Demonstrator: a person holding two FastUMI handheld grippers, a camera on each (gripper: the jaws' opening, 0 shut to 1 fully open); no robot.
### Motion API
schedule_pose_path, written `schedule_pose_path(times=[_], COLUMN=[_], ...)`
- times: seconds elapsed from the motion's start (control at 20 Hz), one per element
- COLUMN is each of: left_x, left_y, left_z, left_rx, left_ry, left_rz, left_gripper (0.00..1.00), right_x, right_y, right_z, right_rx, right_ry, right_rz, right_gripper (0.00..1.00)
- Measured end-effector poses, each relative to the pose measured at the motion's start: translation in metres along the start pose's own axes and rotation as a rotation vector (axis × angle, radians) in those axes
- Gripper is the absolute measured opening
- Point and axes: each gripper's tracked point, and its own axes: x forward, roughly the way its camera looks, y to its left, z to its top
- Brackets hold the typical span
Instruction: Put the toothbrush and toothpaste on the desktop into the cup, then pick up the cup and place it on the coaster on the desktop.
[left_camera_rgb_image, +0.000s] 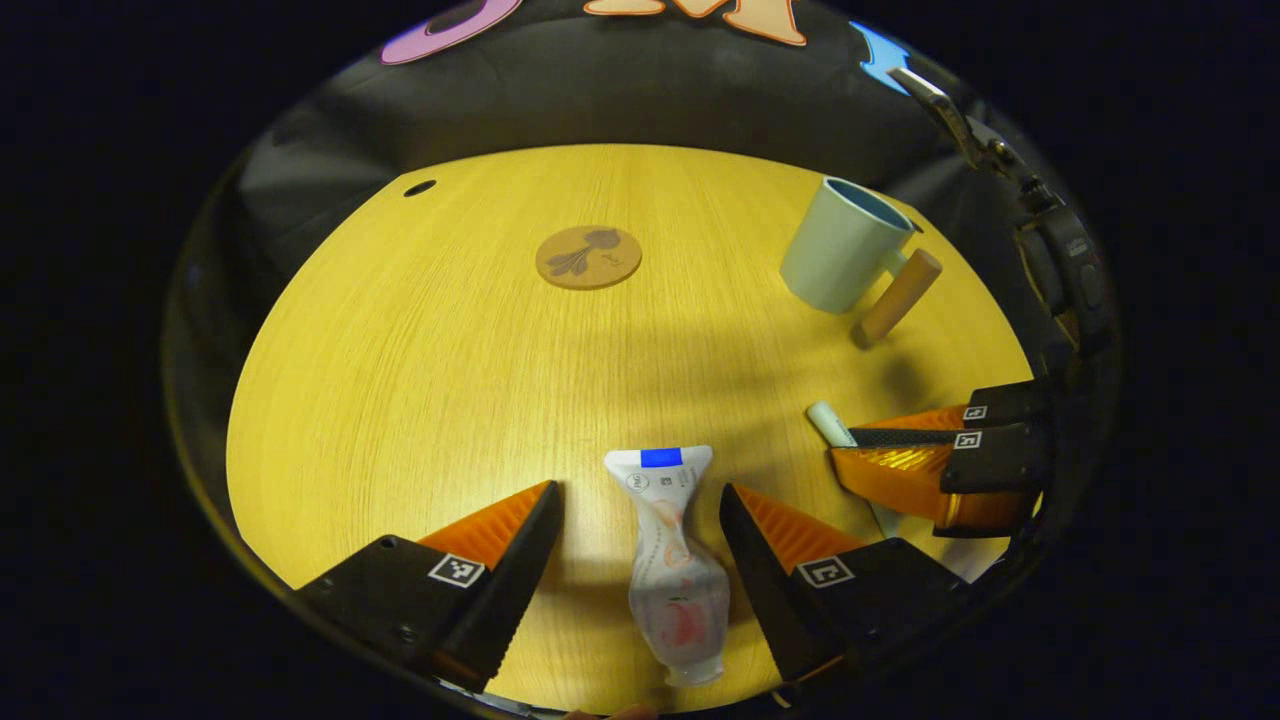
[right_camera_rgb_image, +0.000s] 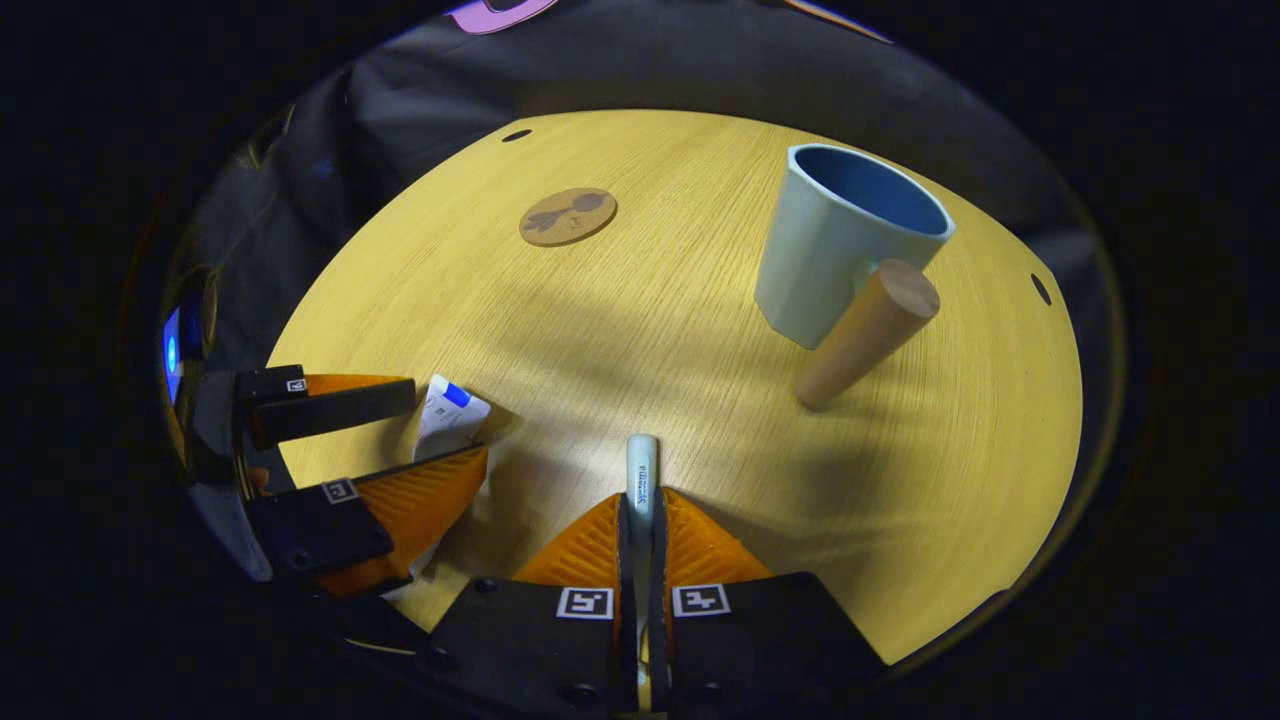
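i clamp the right hand-held gripper (right_camera_rgb_image: 640, 510) on the toothbrush (right_camera_rgb_image: 641, 470) for the cup (right_camera_rgb_image: 840, 240) (still empty), left hand-held gripper (left_camera_rgb_image: 640, 530) wide astride the toothpaste (left_camera_rgb_image: 672, 560) on the worktop (left_camera_rgb_image: 400, 380).

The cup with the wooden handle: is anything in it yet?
Seemingly empty: the cup stands upright, visible inside bare. The toothpaste lies on the table; the right gripper holds the toothbrush.

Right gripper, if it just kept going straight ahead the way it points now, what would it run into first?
Probably nothing soon. The right gripper, shut on the toothbrush, points across bare desktop; the cup sits off to the right of that line and the coaster slightly left. Depth is hard to judge.
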Motion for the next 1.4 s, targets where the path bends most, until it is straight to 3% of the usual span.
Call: schedule_pose_path(times=[0.15,0.25,0.4,0.45,0.5,0.55,0.6,0.7,0.75,0.95,1.2,1.4], left_x=[0.002,0.001,0.002,0.004,0.003,0.003,0.003,0.003,0.003,0.002,0.001,-0.003], left_y=[0.001,-0.002,-0.001,-0.002,0.001,0.001,0.003,0.003,0.003,0.003,0.002,0.001], left_z=[-0.002,-0.002,0.0,0.003,0.002,0.002,0.003,0.005,0.004,0.005,0.007,0.008], left_rx=[0.058,0.039,0.034,0.03,0.019,0.016,0.016,0.002,0.009,0.009,-0.023,-0.07], left_ry=[0.032,0.052,0.062,0.056,0.053,0.056,0.054,0.039,0.039,0.023,-0.008,-0.04], left_rz=[0.018,0.021,0.021,0.02,0.021,0.017,0.014,0.003,-0.004,-0.005,-0.022,-0.052], left_gripper=[0.93,0.93,0.82,0.67,0.59,0.41,0.37,0.14,0.1,0.02,0.0,0.0], right_x=[0.0,0.001,0.001,0.0,0.0,0.001,0.0,-0.001,-0.001,-0.001,-0.001,-0.001], right_y=[0.0,0.001,0.001,-0.001,-0.001,0.0,0.0,0.0,0.0,-0.001,0.0,0.003], right_z=[0.0,0.001,0.001,-0.001,0.0,0.002,0.001,0.002,0.004,0.003,0.003,0.006], right_rx=[-0.005,-0.006,-0.004,-0.004,-0.005,-0.005,-0.006,-0.009,-0.009,-0.004,-0.011,0.058], right_ry=[-0.003,-0.004,-0.003,-0.004,-0.005,-0.005,-0.006,-0.008,-0.008,-0.013,-0.033,-0.077], right_rz=[0.005,0.008,0.012,0.014,0.013,0.012,0.01,0.007,0.005,-0.004,-0.007,0.031], right_gripper=[0.07,0.07,0.07,0.07,0.07,0.07,0.07,0.07,0.07,0.07,0.07,0.07])
